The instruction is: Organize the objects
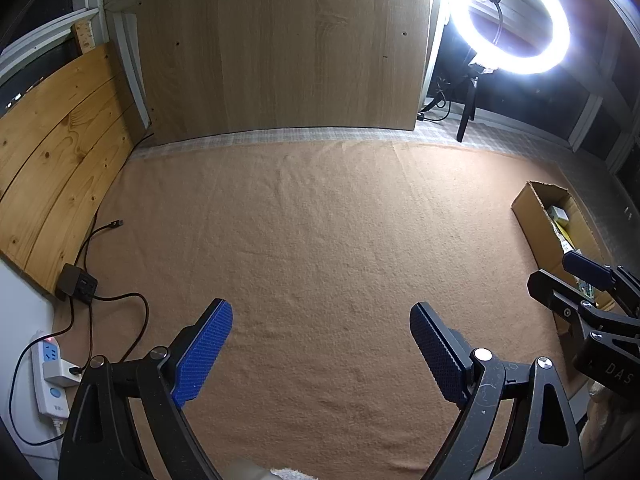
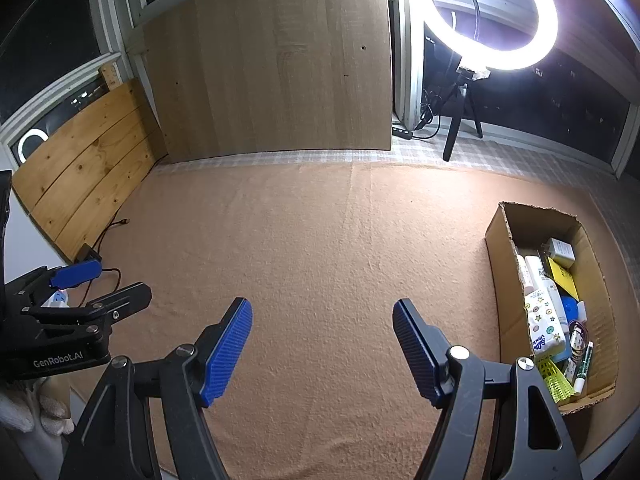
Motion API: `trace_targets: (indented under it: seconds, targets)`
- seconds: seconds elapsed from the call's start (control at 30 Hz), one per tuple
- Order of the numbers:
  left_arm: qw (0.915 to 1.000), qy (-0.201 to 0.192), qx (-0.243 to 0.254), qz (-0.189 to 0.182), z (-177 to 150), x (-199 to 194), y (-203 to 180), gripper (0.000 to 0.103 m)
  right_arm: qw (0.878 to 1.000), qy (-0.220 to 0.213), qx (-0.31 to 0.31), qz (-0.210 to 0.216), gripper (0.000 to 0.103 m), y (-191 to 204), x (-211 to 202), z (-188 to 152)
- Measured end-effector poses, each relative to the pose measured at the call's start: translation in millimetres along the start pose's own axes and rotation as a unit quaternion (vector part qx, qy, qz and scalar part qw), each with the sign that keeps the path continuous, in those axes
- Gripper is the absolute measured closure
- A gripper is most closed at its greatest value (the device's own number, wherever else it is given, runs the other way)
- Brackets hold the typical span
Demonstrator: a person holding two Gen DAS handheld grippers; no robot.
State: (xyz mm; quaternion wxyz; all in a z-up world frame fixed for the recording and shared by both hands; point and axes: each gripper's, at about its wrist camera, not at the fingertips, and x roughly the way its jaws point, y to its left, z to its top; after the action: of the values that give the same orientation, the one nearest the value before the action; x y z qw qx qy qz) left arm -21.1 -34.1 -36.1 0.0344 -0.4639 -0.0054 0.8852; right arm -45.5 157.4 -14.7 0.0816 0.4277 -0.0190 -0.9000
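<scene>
A cardboard box (image 2: 500,264) lies on the tan cloth at the right, holding several small items: white bottles, a yellow card, a blue lid, a starred tissue pack, a pen. It also shows in the left wrist view (image 1: 536,220). My left gripper (image 1: 320,344) is open and empty above the cloth. My right gripper (image 2: 322,340) is open and empty, just left of the box. Each gripper shows at the edge of the other's view: the right one (image 1: 568,276), the left one (image 2: 104,284).
A tan cloth (image 2: 320,240) covers the table. Wooden boards (image 1: 280,48) stand at the back and left. A ring light on a tripod (image 2: 492,16) stands at the back right. A power strip (image 1: 48,376), a black adapter (image 1: 76,282) and cables lie at the left edge.
</scene>
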Motion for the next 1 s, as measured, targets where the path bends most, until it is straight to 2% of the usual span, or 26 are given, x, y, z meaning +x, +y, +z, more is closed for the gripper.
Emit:
trace_targets:
  seconds: [1.0]
  targets:
    - [1.0000, 0.000, 0.000, 0.000, -3.3, -4.1, 2.5, 0.010, 1.000, 0.001, 0.002, 0.000, 0.034, -0.8, -2.2, -1.8]
